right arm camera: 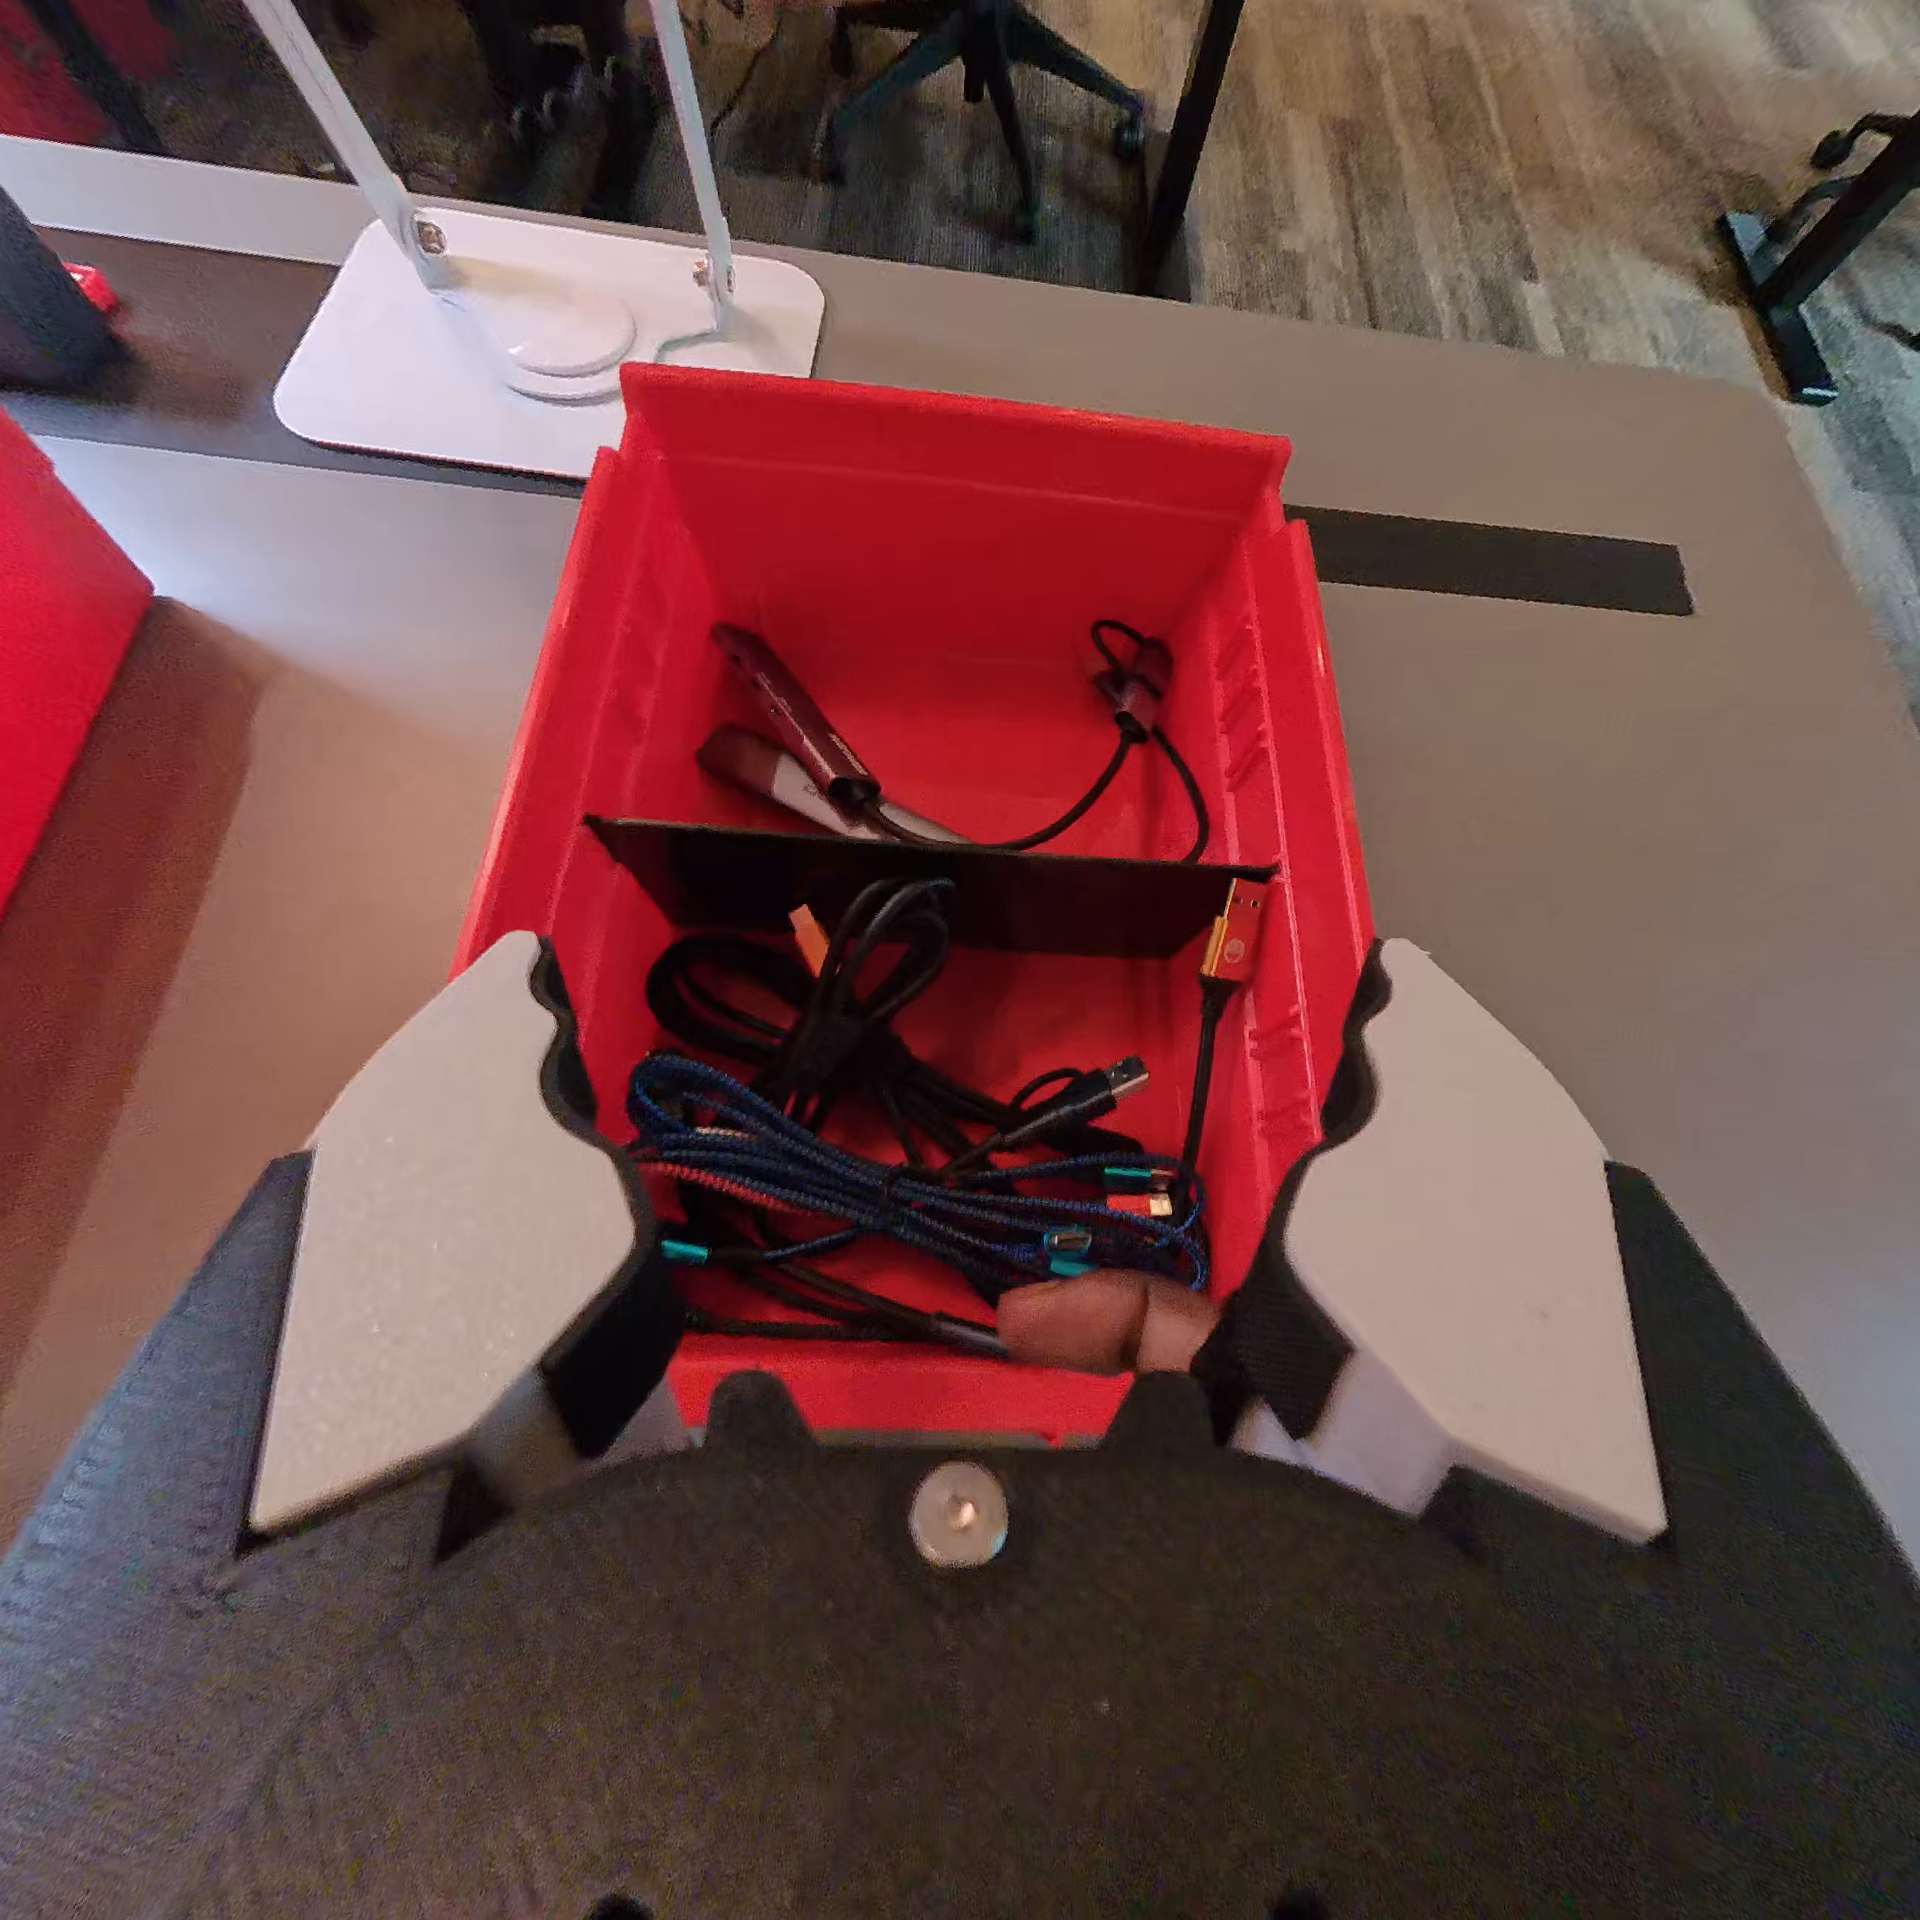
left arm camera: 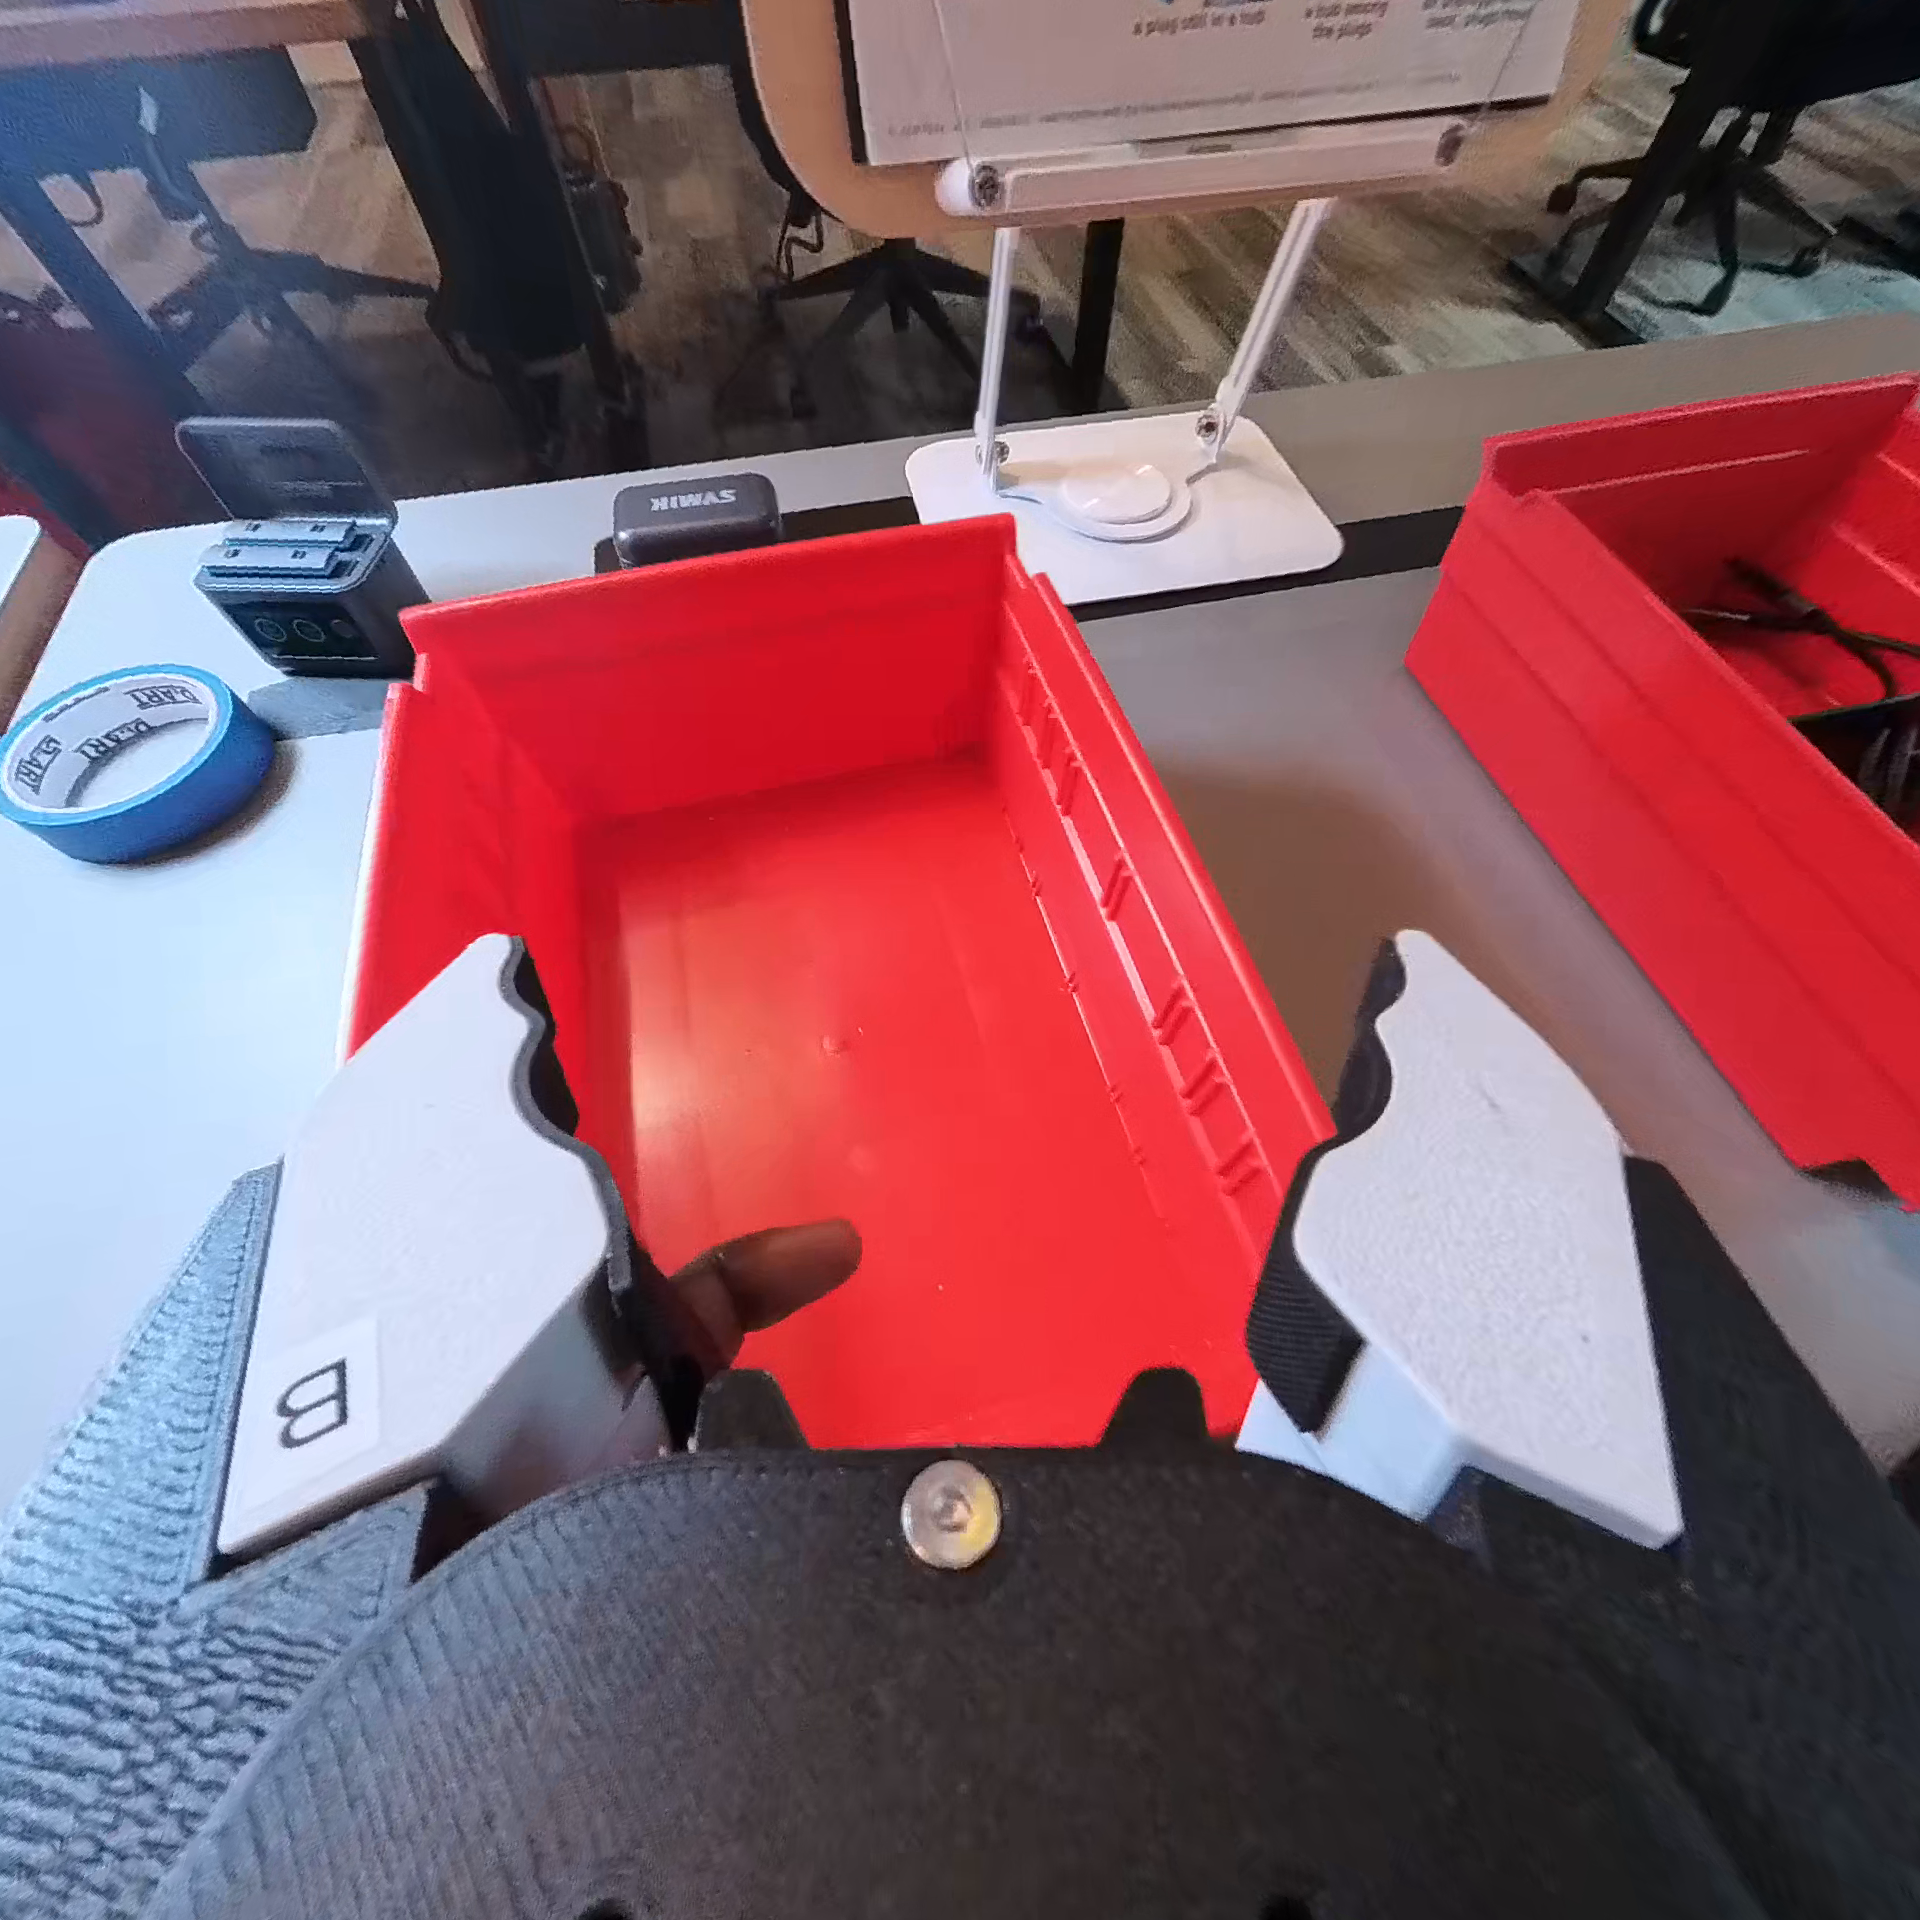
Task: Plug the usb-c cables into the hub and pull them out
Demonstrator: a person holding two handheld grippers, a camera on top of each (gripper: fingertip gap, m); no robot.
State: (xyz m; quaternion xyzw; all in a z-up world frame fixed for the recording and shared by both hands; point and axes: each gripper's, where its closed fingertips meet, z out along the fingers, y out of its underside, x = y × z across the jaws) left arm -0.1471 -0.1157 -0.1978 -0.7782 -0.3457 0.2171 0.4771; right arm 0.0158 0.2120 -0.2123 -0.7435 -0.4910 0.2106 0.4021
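Two red bins (left arm camera: pixel 727 665) (right arm camera: pixel 935 499), two hubs (right arm camera: pixel 800 727), both grippers' (left arm camera: pixel 951 1039) (right arm camera: pixel 956 1039) jaws spread wide, nothing held

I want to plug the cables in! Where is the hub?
In the right wrist view, the hub lies in the far compartment of the red bin, left side, behind the black divider and beyond the tangled cables.

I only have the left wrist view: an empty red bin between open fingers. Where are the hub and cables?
Observer: In the right wrist view, a second red bin holds them, split by a black divider.
Operator: Which side is the hub on?
Observer: The hub lies in the far compartment; the tangled cables fill the near one.
Operator: Is the right gripper holding anything?
Observer: No, the right gripper is open above the cables, empty.
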